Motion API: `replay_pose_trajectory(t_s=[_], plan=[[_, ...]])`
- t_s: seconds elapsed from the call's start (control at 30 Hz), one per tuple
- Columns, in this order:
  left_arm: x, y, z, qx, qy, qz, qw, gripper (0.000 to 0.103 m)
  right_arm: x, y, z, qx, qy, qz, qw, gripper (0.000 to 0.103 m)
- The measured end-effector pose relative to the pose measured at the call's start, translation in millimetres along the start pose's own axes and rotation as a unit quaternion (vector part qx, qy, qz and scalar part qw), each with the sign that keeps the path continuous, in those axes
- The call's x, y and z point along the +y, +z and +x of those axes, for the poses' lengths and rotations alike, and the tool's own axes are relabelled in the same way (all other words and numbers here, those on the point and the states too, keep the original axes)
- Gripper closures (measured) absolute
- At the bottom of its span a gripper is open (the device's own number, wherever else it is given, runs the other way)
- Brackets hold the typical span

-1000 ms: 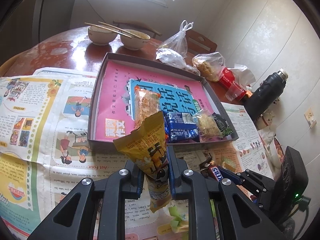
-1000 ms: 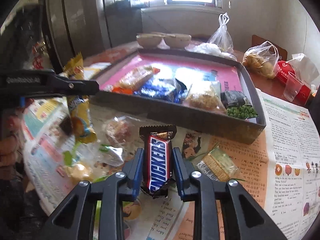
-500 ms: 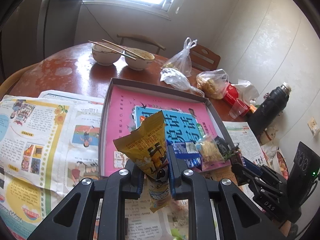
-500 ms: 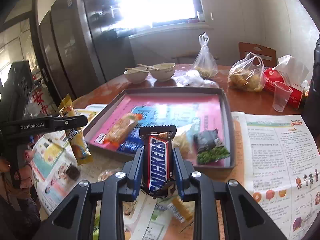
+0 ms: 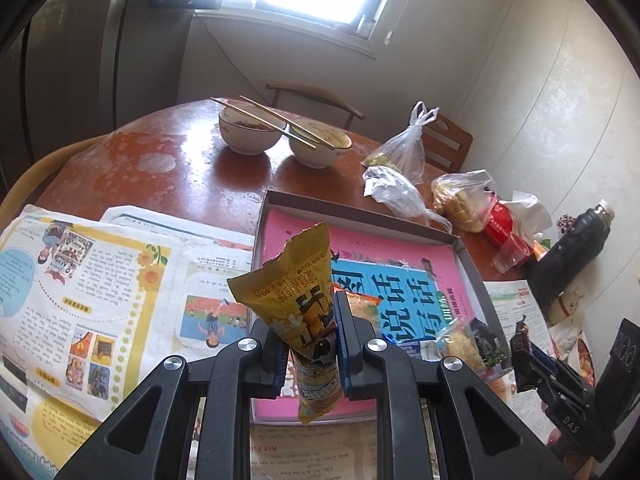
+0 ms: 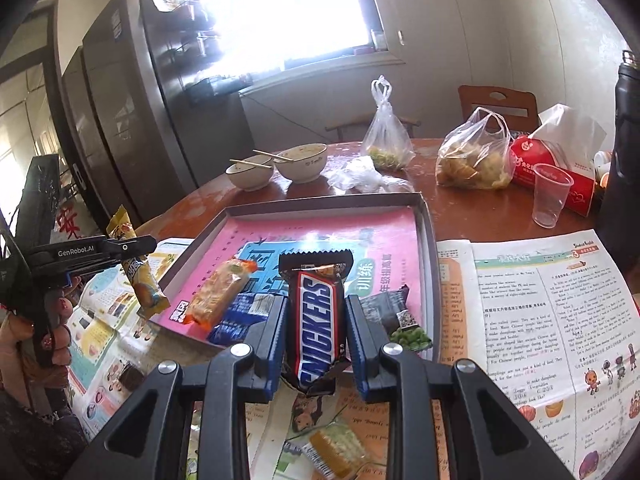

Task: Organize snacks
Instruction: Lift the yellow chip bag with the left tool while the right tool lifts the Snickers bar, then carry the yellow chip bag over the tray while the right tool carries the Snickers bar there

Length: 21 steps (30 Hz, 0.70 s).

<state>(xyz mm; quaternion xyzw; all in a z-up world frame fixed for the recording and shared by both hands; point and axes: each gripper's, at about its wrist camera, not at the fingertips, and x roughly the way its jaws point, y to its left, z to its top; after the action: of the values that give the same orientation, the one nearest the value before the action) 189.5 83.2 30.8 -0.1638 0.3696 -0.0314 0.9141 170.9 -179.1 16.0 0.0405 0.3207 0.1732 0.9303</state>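
Snickers bar (image 6: 318, 328) stands lengthwise between right tongs (image 6: 316, 344), pointing trayward.

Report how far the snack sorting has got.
Done: an orange packet, a blue packet and a pea packet lie in the tray.
In hand: the left claw is shut on a yellow snack bag; the right claw is shut on a Snickers bar.
Left: a small wrapped snack on the newspaper.
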Motion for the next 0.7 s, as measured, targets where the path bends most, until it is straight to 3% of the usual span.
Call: replay_pose_trajectory(t_s=[0.7], plan=[[-9.8,-19.9,45.5,0.055,0.0,0.02,0.9983,0.083,-24.9,3.6,28.8,0.004,-0.028,0.033,0.999,0.074]])
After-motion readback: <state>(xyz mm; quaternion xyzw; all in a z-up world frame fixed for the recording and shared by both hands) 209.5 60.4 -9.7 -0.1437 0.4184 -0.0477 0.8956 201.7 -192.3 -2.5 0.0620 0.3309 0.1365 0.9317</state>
